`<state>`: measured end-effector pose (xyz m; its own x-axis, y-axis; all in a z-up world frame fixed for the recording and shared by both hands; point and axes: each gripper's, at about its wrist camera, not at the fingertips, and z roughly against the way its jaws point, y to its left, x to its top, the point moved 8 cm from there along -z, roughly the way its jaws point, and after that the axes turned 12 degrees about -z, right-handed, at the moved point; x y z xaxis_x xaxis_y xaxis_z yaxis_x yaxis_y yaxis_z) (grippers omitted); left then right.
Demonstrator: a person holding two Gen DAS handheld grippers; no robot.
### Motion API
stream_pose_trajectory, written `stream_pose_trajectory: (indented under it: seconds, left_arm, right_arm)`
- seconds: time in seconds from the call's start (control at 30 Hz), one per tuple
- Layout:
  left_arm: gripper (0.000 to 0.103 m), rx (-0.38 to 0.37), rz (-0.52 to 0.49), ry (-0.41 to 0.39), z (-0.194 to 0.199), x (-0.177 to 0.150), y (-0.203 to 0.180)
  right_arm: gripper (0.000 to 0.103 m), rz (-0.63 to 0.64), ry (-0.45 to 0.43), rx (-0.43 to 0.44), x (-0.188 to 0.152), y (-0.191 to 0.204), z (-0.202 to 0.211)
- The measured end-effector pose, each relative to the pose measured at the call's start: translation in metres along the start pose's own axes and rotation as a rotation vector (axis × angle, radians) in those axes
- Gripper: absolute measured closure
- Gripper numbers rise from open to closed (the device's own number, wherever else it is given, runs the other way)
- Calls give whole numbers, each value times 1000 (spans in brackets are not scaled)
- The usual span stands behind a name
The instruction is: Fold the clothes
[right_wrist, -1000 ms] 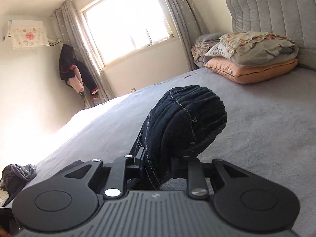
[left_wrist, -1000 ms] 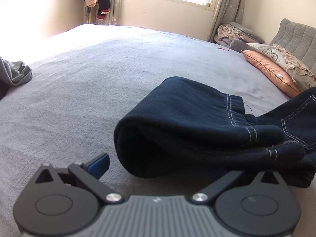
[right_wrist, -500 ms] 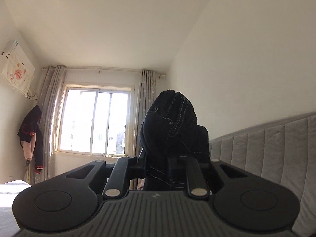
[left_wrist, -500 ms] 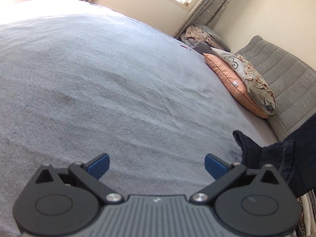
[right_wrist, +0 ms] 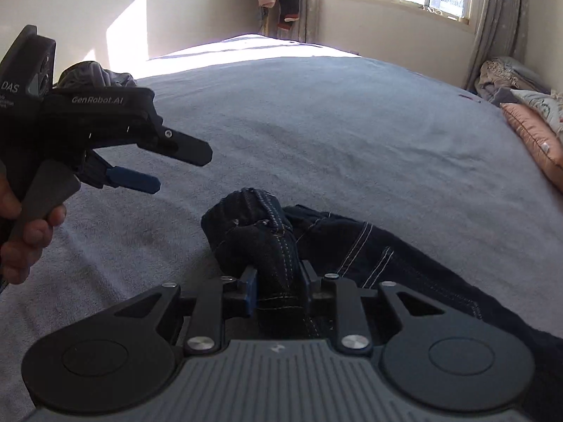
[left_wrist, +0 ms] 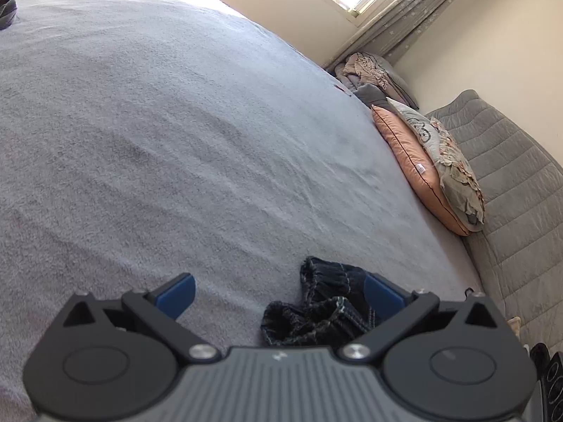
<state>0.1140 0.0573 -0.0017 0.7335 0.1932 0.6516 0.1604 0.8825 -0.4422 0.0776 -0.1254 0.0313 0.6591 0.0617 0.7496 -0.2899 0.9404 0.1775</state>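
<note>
My right gripper pinches a bunched fold of the dark jeans on the grey bed, jaws easing apart; my left gripper gapes wide, empty.

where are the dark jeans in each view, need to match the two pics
Left wrist: jeans bunched at bottom centre, next to the left gripper's right finger.
Right wrist: jeans at bottom centre, a fold between the right gripper's opening jaws, the rest trailing to the lower right.
Shared landmark: the orange pillow at the right edge of the bed.
</note>
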Motion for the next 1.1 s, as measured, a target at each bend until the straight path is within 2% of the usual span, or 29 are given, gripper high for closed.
stream_pose_trajectory:
  seconds: [0.03, 0.07, 0.13, 0.17, 0.2, 0.3, 0.37, 0.43, 0.47, 0.53, 0.63, 0.67, 0.7, 0.73, 0.77, 0.8, 0.83, 0.87, 0.93, 1.0, 1.1]
  left_arm:
    - [0, 5, 3, 21, -3, -3, -1]
    - [0, -9, 5, 45, -8, -6, -5]
    - [0, -65, 1, 102, -18, -16, -18]
    - [0, -92, -12, 126, -21, -21, -26]
    - [0, -116, -32, 149, -24, -26, -35]
    - [0, -123, -56, 197, -31, -40, -43]
    - [0, -136, 6, 212, -38, -47, -39]
    - [0, -147, 57, 216, -42, -51, -39]
    - [0, -146, 50, 212, -42, -52, -42]
    - [0, -151, 24, 203, -43, -54, -49]
    - [0, -182, -32, 162, -54, -56, -64]
    - [2, -180, -36, 147, -58, -55, -67]
    - [13, -168, -31, 134, -59, -53, -66]
    - [23, -151, -23, 122, -60, -50, -63]
    - [42, -149, -9, 110, -59, -46, -60]
    - [53, -180, 33, 85, -54, -38, -55]
    - [56, -226, 92, 50, -48, -29, -51]
    - [61, -269, 135, 14, -40, -21, -49]
    - [64, -301, 111, -64, -22, -5, -56]
    - [64, -307, 46, -155, -5, 18, -66]
    - [69, -320, 34, -263, 9, 70, -65]
  right_arm:
    - [73, -20, -6, 46, -10, 1, -1]
    - [68, -3, -30, 47, -11, 6, 10]
    - [50, 34, -35, 33, -7, 1, 32]
    - [41, 19, -51, 23, -3, -8, 44]
    - [37, 3, -67, 14, 1, -18, 57]
    - [25, -94, -130, -64, 6, -79, 103]
    - [21, -187, -152, -200, -3, -137, 135]
    - [21, -341, -150, -417, -30, -201, 163]
    - [21, -418, -148, -526, -45, -232, 177]
    - [21, -577, -178, -628, -76, -274, 207]
    - [19, -837, -223, -637, -127, -320, 223]
    - [22, -910, -216, -597, -136, -332, 213]
    - [37, -983, -209, -555, -145, -344, 202]
    - [40, -1019, -187, -461, -144, -347, 183]
    - [44, -1000, -184, -461, -141, -349, 177]
    - [68, -902, -202, -500, -122, -344, 179]
    - [78, -800, -220, -538, -103, -338, 182]
    - [81, -755, -296, -537, -87, -335, 192]
    - [82, -676, -433, -532, -56, -324, 209]
    - [83, -567, -505, -532, -31, -308, 213]
    - [85, -437, -578, -517, 25, -298, 207]
